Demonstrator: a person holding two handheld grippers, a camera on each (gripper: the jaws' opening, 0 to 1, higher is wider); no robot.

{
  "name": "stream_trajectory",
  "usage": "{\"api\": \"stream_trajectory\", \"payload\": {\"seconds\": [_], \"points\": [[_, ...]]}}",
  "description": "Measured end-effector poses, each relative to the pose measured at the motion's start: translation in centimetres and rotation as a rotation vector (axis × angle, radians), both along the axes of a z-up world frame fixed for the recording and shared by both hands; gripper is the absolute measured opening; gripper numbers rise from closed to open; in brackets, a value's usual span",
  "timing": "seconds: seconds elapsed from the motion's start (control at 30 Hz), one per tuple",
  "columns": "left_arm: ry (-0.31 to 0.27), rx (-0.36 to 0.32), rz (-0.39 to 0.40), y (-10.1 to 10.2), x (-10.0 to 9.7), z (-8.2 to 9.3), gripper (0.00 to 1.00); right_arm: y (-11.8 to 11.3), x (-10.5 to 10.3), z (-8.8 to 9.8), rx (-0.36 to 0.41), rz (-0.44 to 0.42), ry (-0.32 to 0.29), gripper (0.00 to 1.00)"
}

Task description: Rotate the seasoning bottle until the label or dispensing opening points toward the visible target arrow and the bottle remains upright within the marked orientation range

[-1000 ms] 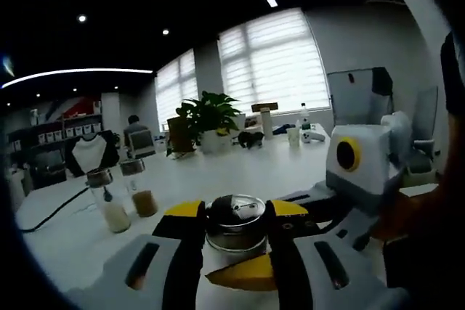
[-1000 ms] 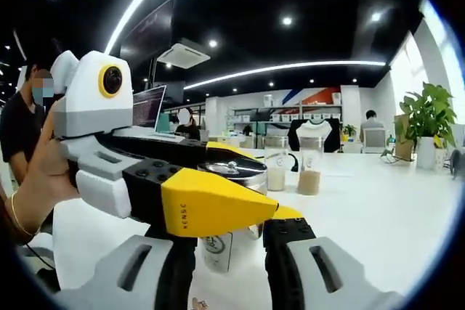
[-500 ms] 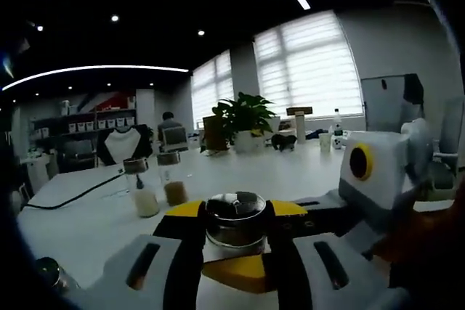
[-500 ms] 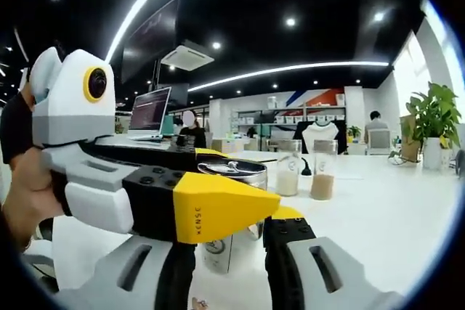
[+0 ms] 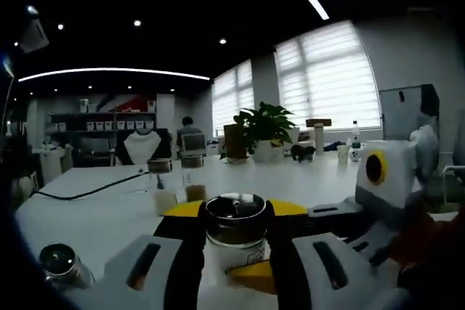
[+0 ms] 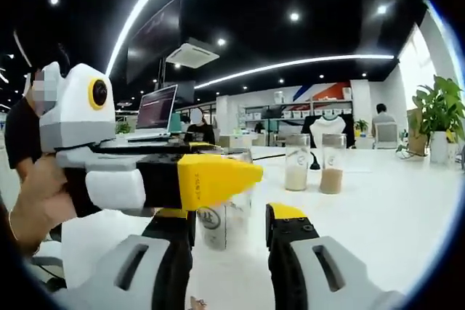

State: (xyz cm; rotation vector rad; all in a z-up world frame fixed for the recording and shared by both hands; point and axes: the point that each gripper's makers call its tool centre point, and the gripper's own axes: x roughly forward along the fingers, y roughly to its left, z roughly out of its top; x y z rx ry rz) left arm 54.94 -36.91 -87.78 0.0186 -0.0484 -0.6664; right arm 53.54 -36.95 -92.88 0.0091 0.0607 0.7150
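The seasoning bottle [image 5: 234, 229] stands upright on the white table [image 5: 94, 215]; it has a shiny metal lid and a white body with a round dark label [image 6: 211, 218]. My left gripper [image 5: 236, 210] is shut on the bottle just under the lid, its yellow-tipped jaws hugging both sides. In the right gripper view it reaches in level from the left [image 6: 218, 178] over the bottle [image 6: 224, 221]. My right gripper [image 6: 229, 217] is open, its jaws astride the bottle's lower body with gaps on both sides. Its yellow tip [image 5: 251, 276] shows low beside the bottle.
Two glass shakers with pale and brown powder [image 5: 163, 188] [image 5: 194, 181] stand further back on the table. A small metal-lidded jar [image 5: 62, 265] sits near left. A black cable [image 5: 80, 192], a potted plant [image 5: 269, 127] and a laptop [image 6: 156, 112] lie beyond. A hand [image 6: 33, 197] holds the left gripper.
The left gripper has swung round with the bottle held, now lying level in the right gripper view. The right gripper has drawn back, so the bottle looks smaller between its jaws.
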Motion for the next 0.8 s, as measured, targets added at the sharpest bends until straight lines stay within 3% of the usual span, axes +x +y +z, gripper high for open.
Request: {"api": "stream_trajectory", "payload": {"seconds": [0.17, 0.3, 0.43, 0.57, 0.8], "points": [[-0.005, 0.023, 0.025, 1.1, 0.3, -0.3, 0.34, -0.6, -0.3, -0.5, 0.005, -0.004, 0.018, 0.39], [0.004, -0.016, 0.032, 2.3, 0.5, -0.3, 0.34, -1.2, -0.6, -0.7, 0.004, -0.007, 0.020, 0.39], [0.001, 0.020, 0.074, 3.3, 0.9, -0.5, 0.34, -1.7, -0.5, -1.0, -0.003, -0.010, 0.023, 0.37], [0.022, 0.014, 0.091, 4.3, 1.0, -1.2, 0.34, -2.3, -0.4, -0.8, 0.002, -0.024, 0.021, 0.36], [0.039, 0.017, 0.099, 4.9, 0.9, -1.8, 0.34, -2.7, -0.2, -1.0, -0.001, -0.030, 0.024, 0.35]]}}
